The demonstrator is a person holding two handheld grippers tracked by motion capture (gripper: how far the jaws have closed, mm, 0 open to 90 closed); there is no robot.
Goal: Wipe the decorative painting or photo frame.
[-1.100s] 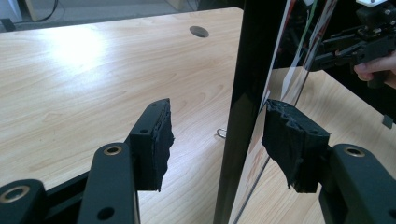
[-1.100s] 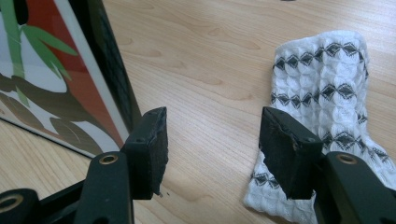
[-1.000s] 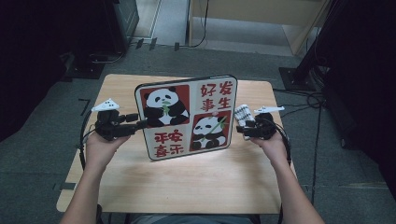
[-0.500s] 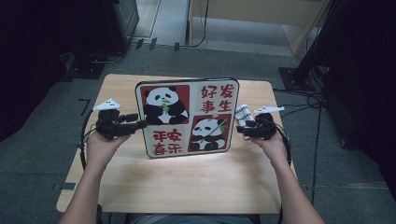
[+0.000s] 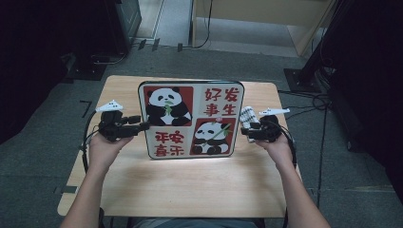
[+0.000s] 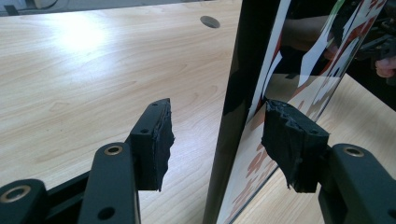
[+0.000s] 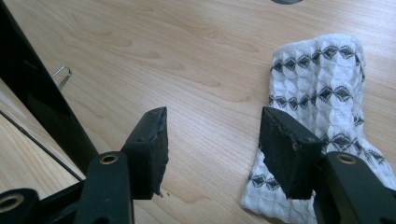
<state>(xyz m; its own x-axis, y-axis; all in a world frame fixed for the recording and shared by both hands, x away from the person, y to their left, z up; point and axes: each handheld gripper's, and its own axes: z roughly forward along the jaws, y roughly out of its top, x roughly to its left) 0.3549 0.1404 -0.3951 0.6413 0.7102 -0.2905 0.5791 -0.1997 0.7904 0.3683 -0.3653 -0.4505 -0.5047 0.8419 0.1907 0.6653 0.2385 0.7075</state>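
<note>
A glossy, black-edged rectangular board printed with two pandas on red squares and red Chinese characters stands tilted near the middle of the pale wooden table, its printed face turned toward the person.

The left gripper sits at the board's left edge, held in the person's left hand. In the left gripper view its two black jaws stand well apart with the board's dark edge running up between them; the right-hand pad lies against or just beside the shiny printed face, while the other pad stands clear of the board's back, so the jaws straddle the edge without clamping it.

The right gripper is at the board's right edge, held in the person's right hand. In the right gripper view its jaws are wide open with only bare wood between them; the board's black edge lies off to the left of the jaws, not between them. A white waffle-knit cloth with rows of black diamond marks lies on the table just beside the right-hand jaw, which overlaps it in that view. In the high view the cloth rests just far of the right gripper, near the board's right edge.
</note>
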